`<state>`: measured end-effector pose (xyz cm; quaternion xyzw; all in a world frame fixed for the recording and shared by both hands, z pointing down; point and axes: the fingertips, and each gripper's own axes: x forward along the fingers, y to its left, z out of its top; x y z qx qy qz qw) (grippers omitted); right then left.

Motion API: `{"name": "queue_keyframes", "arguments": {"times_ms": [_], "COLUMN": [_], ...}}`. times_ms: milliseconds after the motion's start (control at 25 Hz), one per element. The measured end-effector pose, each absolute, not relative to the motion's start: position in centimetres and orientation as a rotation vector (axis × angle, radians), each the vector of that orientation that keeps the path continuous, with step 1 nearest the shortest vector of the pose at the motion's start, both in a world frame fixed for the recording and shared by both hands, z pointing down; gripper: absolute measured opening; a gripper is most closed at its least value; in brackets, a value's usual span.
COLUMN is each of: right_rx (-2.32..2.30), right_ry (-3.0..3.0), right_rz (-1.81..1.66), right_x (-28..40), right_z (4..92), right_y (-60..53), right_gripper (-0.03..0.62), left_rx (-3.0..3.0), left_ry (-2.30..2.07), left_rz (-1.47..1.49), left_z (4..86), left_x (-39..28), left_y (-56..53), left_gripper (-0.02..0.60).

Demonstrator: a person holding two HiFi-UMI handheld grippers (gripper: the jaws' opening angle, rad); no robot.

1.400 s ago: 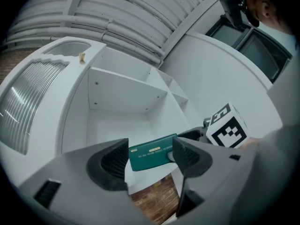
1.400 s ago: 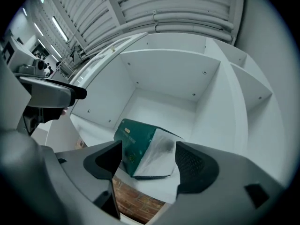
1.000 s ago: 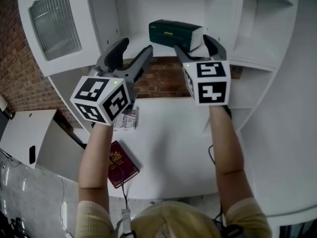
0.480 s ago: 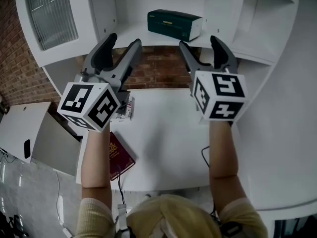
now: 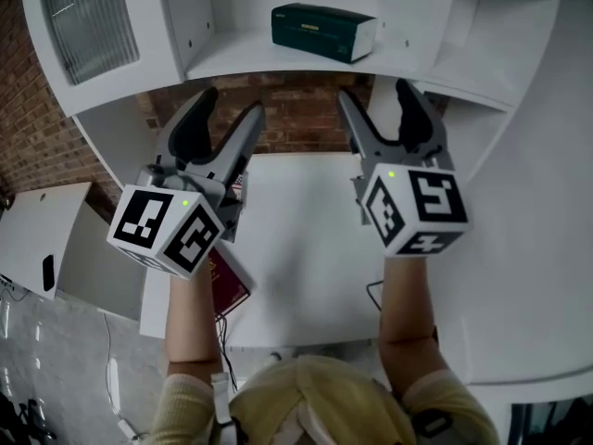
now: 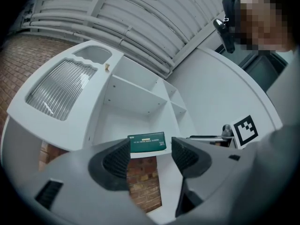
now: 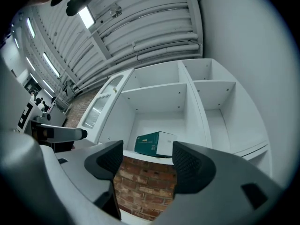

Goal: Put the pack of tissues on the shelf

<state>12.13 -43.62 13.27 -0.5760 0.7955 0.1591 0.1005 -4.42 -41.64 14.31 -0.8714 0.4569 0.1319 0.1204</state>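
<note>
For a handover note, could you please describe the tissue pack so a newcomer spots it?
Find the white shelf unit above the desk. On its lowest shelf lies the pack of tissues: a dark green box with a white end, alone there.

Wall: red brick wall, showing between the shelving and the desk.
Furniture: white shelf unit with open compartments; ribbed glass door at its left; white desk below.
Ceiling: corrugated ceiling, pipes running under it.
Light: one lit strip light.
Floor: pale grey floor.
</note>
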Motion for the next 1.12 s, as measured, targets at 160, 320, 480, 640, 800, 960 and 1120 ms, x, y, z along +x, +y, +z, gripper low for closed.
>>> {"name": "queue_keyframes", "arguments": {"times_ms": [160, 320, 480, 640, 800, 960, 1120], "right_rx": [-1.685, -1.686, -1.680, -1.680, -1.688, -1.722, -1.738], "right_ry": [2.359, 2.366, 2.385, 2.391, 2.371, 2.353, 2.322], "right_rz": [0.454, 0.449, 0.423, 0.405, 0.400, 0.422, 0.410], "right_x": [12.2, 12.2, 12.5, 12.8, 13.3, 13.9, 14.5], "right_z": [14.6, 16.0, 17.4, 18.4, 18.8, 19.1, 19.4], "right_y": [-42.7, -42.1, -41.6, -41.3, -40.9, -40.9, -41.0], "right_gripper": [0.321, 0.308, 0.284, 0.257, 0.192, 0.129, 0.087], "left_rx": [-2.549, -2.542, -2.528, -2.538, -2.544, -2.540, -2.544], "left_ry": [1.365, 1.419, 1.454, 1.477, 1.516, 1.553, 1.566], "left_rz": [0.416, 0.443, 0.442, 0.431, 0.421, 0.398, 0.401], "left_z": [15.5, 16.7, 17.8, 19.1, 20.2, 21.0, 21.2], "left_x": [-5.0, -5.9, -6.3, -6.8, -7.5, -8.1, -8.5], "left_y": [-40.4, -39.5, -38.7, -38.3, -38.4, -38.5, -38.5], "left_gripper": [0.273, 0.262, 0.242, 0.190, 0.189, 0.189, 0.189]}}
